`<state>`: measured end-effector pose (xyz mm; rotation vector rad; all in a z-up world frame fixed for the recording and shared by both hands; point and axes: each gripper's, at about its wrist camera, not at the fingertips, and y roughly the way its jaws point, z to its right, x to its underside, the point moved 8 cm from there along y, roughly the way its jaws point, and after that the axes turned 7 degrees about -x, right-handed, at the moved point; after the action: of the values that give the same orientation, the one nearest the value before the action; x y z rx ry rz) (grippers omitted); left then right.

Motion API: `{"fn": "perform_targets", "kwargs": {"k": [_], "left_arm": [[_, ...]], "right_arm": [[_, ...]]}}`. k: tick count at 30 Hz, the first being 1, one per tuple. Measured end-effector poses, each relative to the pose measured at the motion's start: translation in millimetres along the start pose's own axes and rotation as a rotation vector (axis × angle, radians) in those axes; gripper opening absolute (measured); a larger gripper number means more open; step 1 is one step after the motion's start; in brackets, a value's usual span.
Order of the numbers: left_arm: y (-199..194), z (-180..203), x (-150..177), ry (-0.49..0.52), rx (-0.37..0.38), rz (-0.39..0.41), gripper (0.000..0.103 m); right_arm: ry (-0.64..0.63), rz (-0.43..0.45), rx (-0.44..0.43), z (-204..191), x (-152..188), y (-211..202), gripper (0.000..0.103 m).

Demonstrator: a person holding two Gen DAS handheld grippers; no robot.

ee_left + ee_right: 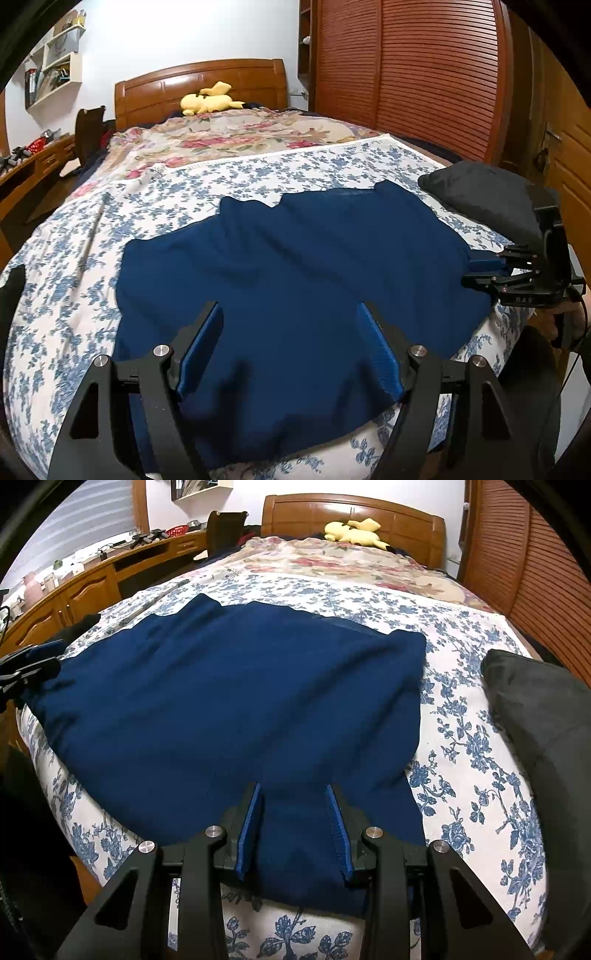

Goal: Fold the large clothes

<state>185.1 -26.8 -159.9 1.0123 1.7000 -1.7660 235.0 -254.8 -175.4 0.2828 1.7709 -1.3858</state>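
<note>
My left gripper (290,345) hangs wide open over the near edge of the navy garment (295,280), nothing between its blue pads (201,352). My right gripper (295,829) is partly open too, its pads straddling a bunched fold at the garment's near hem; I can't tell whether they pinch it. The garment lies spread flat across the blue-flowered sheet (476,746) at the foot of the bed, its near hem running along the mattress edge. On my right a black cushion (546,746) sits just beside the cloth, with a strip of bare sheet between them. Beyond the far edge there's open sheet, then a rose-patterned quilt (236,138) and a yellow plush toy (210,99) by the headboard (199,83).
</note>
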Motion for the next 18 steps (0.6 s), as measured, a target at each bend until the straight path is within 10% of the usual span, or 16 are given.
{"fn": "perform_targets", "kwargs": {"k": [18], "left_arm": [[-33.7, -105.1, 53.5, -0.167, -0.221, -0.071, 0.060]], "right_arm": [[-0.020, 0.053, 0.000, -5.4, 5.8, -7.2, 0.037]]}}
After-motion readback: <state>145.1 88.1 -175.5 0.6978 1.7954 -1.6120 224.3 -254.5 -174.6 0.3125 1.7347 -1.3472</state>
